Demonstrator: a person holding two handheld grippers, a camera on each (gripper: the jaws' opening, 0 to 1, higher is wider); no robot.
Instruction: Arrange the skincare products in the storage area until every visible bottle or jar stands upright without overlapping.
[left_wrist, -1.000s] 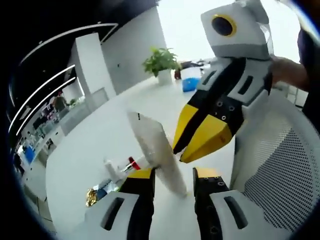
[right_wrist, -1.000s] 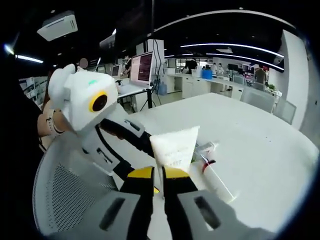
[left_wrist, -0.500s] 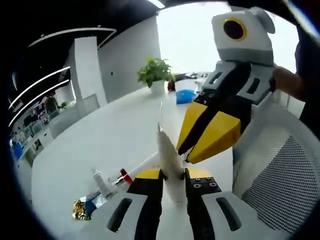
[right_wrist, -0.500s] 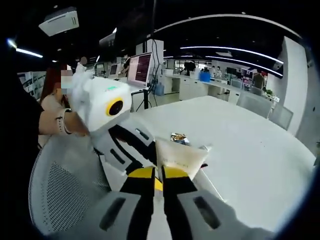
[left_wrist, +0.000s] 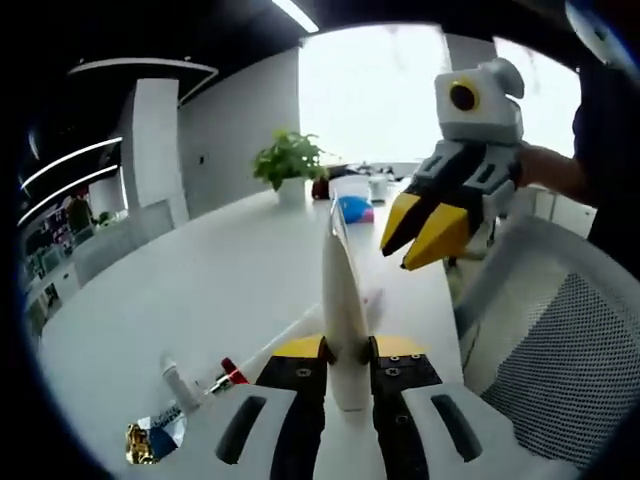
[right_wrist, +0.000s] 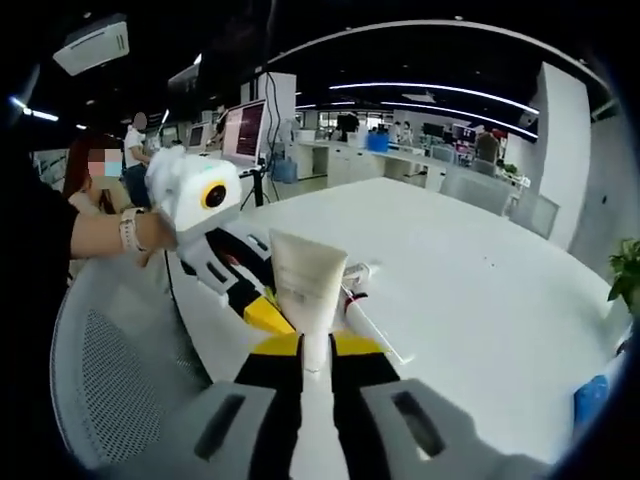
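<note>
Left gripper view: jaws clamp the white tube.

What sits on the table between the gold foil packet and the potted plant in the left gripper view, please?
A small white tube lies beside the gold foil packet; beyond it the white table looks bare up to the potted plant.

Left gripper clamped; right gripper fingers apart, raised

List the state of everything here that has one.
left tongs: shut on the white tube
white tube: gripped, raised off the table
right tongs: slightly open, empty, apart from the tube
small tube: lying flat on the table
red-capped tube: lying flat
</note>
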